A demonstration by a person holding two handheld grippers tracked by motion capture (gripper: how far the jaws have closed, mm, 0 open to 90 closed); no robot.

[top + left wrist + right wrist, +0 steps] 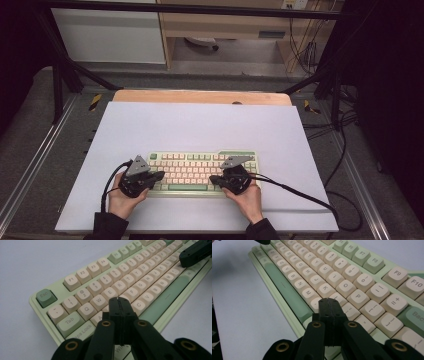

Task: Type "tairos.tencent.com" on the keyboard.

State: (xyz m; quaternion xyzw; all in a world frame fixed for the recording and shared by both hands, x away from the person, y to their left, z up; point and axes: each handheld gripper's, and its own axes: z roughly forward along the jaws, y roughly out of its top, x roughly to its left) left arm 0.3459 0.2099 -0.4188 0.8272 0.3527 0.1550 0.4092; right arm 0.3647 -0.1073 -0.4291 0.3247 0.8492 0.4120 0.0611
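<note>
A pale green keyboard (202, 172) with cream and green keys lies on the white board, near its front edge. My left gripper (161, 175) hovers over the keyboard's left end, jaws shut and empty. In the left gripper view its tip (121, 300) sits low over the keys near S and D on the keyboard (82, 275). My right gripper (212, 178) is over the right part of the keyboard, also shut with nothing in it. In the right gripper view its tip (329, 301) hangs above the keys near L and the comma on the keyboard (362, 272).
The white board (200, 125) covers a wooden table (200, 96) inside a black metal frame. Cables (300, 192) trail from both grippers across the board's front right. The far half of the board is bare. Shelving and wires stand beyond the table.
</note>
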